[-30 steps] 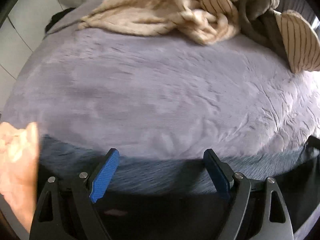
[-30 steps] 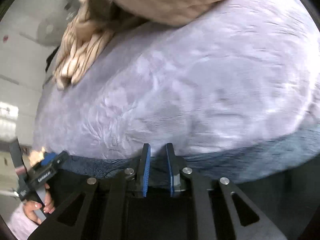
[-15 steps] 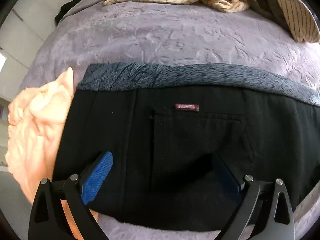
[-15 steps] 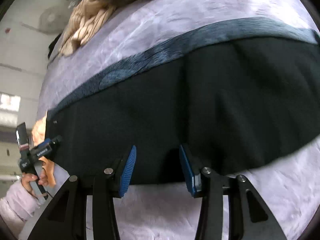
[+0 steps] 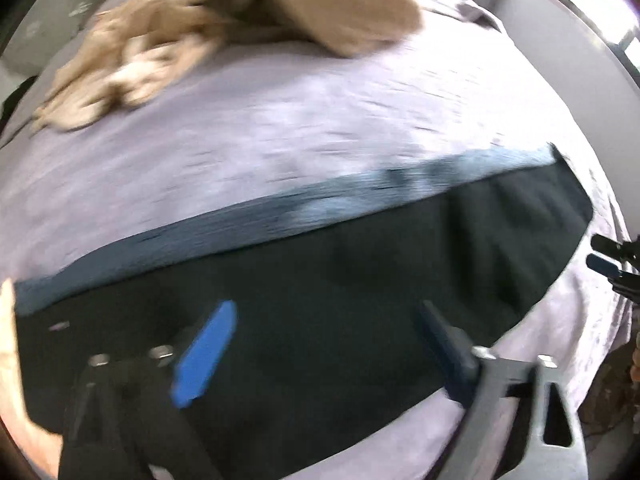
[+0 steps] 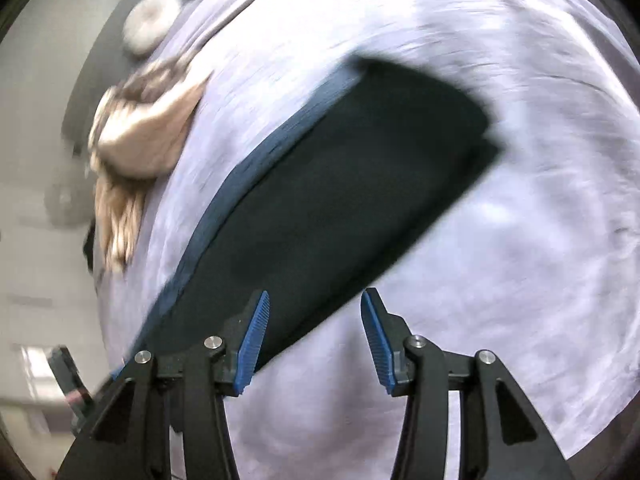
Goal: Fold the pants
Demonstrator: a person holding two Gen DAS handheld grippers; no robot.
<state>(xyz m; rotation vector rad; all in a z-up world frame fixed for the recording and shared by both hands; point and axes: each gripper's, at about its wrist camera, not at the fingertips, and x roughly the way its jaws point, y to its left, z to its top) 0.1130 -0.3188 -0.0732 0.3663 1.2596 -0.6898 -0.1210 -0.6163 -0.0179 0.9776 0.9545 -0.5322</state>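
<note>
Black pants (image 5: 320, 312) with a grey-blue waistband (image 5: 328, 204) lie folded flat on a lilac bedspread (image 5: 260, 120). My left gripper (image 5: 324, 352) hovers over the black cloth, its jaws wide apart and closing, nothing pinched between the blue pads. In the right wrist view the pants (image 6: 340, 184) run diagonally from the lower left to the upper right. My right gripper (image 6: 312, 340) hangs above their near edge, jaws apart and opening, with nothing held. The right gripper (image 5: 608, 266) also shows at the right edge of the left wrist view. Both views are motion-blurred.
A heap of beige striped clothes (image 5: 224, 28) lies at the far side of the bed (image 6: 520, 280). A person's hand (image 5: 12, 380) shows at the left edge. A window (image 5: 600, 4) and a wall lie beyond the bed's right side.
Both grippers have let go of the pants and pulled back and up, swinging sideways. The right jaws went from nearly shut to apart. The pants now lie flat on the bed.
</note>
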